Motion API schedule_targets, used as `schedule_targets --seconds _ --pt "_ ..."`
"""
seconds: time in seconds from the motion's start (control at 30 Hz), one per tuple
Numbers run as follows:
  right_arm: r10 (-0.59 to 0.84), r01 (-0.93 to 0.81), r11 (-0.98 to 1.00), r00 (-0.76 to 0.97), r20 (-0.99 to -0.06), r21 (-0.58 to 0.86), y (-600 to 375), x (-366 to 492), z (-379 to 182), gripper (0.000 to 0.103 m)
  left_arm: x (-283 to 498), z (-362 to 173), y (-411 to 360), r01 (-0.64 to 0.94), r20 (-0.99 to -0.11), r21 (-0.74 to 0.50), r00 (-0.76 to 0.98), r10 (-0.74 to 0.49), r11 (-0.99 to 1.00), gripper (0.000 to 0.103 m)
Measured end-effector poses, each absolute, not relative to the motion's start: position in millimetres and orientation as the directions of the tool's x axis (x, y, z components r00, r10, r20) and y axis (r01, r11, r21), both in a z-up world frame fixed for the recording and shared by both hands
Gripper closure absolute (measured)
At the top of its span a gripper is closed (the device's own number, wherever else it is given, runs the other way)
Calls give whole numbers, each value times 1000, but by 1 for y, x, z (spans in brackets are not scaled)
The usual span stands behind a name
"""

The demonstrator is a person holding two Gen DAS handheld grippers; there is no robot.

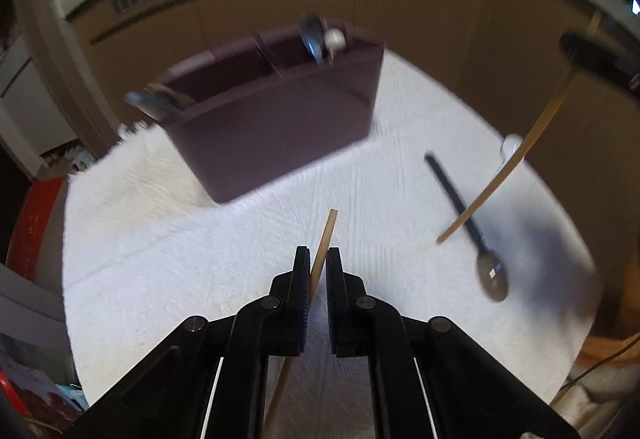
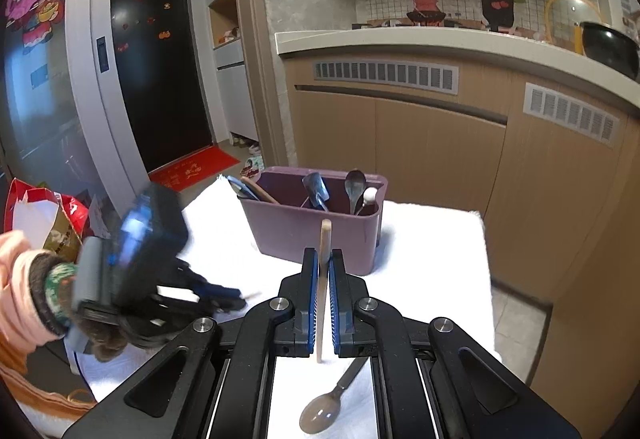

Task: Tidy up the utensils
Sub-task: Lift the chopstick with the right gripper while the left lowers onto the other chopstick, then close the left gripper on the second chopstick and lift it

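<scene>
A purple utensil caddy (image 1: 272, 127) stands on the white towel-covered table (image 1: 160, 259) and holds several spoons; it also shows in the right wrist view (image 2: 316, 231). My left gripper (image 1: 318, 259) is shut on a wooden chopstick (image 1: 325, 239), above the towel in front of the caddy. My right gripper (image 2: 325, 263) is shut on a second wooden chopstick (image 2: 325, 239), which also shows in the left wrist view (image 1: 500, 175). A dark-handled spoon (image 1: 472, 231) lies on the towel, below my right gripper in the right wrist view (image 2: 328, 403).
Brown kitchen cabinets (image 2: 440, 151) under a counter stand behind the table. The left gripper and the hand holding it show blurred at the left of the right wrist view (image 2: 132, 271). A red bag (image 2: 44, 215) sits beside the table's left edge.
</scene>
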State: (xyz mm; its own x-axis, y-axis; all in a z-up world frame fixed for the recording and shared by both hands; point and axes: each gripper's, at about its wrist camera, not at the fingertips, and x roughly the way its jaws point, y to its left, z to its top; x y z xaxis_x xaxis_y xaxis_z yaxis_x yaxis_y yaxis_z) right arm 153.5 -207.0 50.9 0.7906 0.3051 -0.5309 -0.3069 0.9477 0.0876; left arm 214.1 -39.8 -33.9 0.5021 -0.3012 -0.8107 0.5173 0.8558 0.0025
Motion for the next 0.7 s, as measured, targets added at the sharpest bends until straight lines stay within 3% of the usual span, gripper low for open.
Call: schedule_targets --seconds 0.23,0.7 --pt "289 -317 947 793 -536 43 -194 149 59 98 186 20 -11 481 -687 -44 622 -376 876 100" --pt "263 -317 948 754 -602 18 -197 132 49 98 143 54 35 392 -485 -125 777 -401 911 100"
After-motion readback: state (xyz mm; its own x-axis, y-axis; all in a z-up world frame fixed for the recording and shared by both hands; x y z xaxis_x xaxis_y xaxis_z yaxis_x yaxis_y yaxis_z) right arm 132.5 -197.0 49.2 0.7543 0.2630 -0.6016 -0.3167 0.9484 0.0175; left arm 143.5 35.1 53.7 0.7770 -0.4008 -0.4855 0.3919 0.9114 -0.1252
